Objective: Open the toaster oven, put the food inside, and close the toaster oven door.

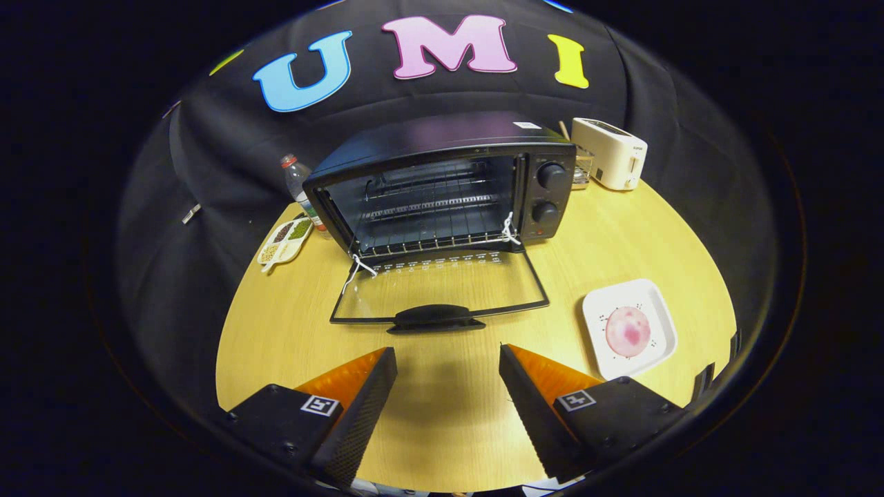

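Observation:
A black toaster oven (442, 186) stands on the wooden table (449, 414), beyond my fingers. Its glass door (438, 286) lies folded down flat toward me, with the black handle (435, 317) nearest my fingers. The wire rack (428, 221) inside is bare. To the right of the door, a round pink piece of food (628, 331) rests on a white square plate (659, 307). My gripper (449, 362) hovers open above the table, just short of the door handle, with nothing between its fingers.
A white toaster (611, 153) stands behind the oven on the right, a glass (581, 169) beside it. Left of the oven are a plastic bottle (297, 181) and a small divided dish of beans (284, 240). The table's round edge curves close behind these.

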A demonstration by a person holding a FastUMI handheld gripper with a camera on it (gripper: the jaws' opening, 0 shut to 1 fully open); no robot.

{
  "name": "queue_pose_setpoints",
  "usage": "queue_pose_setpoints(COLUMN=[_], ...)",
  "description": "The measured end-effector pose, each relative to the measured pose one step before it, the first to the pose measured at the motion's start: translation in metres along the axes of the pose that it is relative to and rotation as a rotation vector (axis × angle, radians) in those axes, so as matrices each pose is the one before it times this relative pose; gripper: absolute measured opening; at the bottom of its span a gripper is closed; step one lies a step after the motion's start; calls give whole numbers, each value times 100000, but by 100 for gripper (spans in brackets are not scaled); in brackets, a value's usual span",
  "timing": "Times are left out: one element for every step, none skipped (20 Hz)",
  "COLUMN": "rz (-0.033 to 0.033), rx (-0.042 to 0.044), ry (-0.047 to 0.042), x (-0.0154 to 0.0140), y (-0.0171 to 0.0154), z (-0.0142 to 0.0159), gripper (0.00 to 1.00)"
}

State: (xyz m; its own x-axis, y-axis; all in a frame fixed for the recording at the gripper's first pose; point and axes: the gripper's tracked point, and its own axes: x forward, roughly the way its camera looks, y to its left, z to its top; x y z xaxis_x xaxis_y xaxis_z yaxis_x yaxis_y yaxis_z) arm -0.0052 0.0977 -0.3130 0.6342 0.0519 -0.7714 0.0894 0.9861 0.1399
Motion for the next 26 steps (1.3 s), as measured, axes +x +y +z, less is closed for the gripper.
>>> queue_pose_setpoints(rz=[474,1211,2028,2136,2537,3117,2742,1051,-764,-2374,-1825,-1389,5,1992,1655,832,487,403,-460,280,978,321,-384,-1661,-985,-364], rx=[-447,-189,-81,247,757,1566,2645,2252,503,-1895,-3176,-1877,25,1225,2160,1127,-772,-1567,-608,280,1032,1300,841,-352,-745,-285], ry=[-1324,-1190,-1563,-1724,-1411,-598,12,-444,-473,678,1712,2981,3496,3482,4060,4705,3849,3273,3945,4264,3561,3374,3225,1437,1449,1772], x=[-807,-820,-886,-989,-919,-891,-830,-905,-494,-251,-32,116,425,701,909,1138,1165,1033,1410,1182,1202,1089,1147,717,682,491], y=[-730,-784,-954,-1188,-1326,-1403,-1499,-1939,-2359,-2634,-2599,-2238,-2021,-1387,-1378,-1439,-1190,-1123,-1094,-725,-536,-520,-494,-742,-479,-19], z=[370,442,760,883,953,748,775,911,914,499,159,-136,-282,-340,-351,-569,-420,-352,-547,-480,-347,-143,-156,-47,-296,14], gripper=[98,98,98,98,98,98,98,98,97,96,95,95,95,95,95,88,87,87,83,76,76,76,76,76,75,69])
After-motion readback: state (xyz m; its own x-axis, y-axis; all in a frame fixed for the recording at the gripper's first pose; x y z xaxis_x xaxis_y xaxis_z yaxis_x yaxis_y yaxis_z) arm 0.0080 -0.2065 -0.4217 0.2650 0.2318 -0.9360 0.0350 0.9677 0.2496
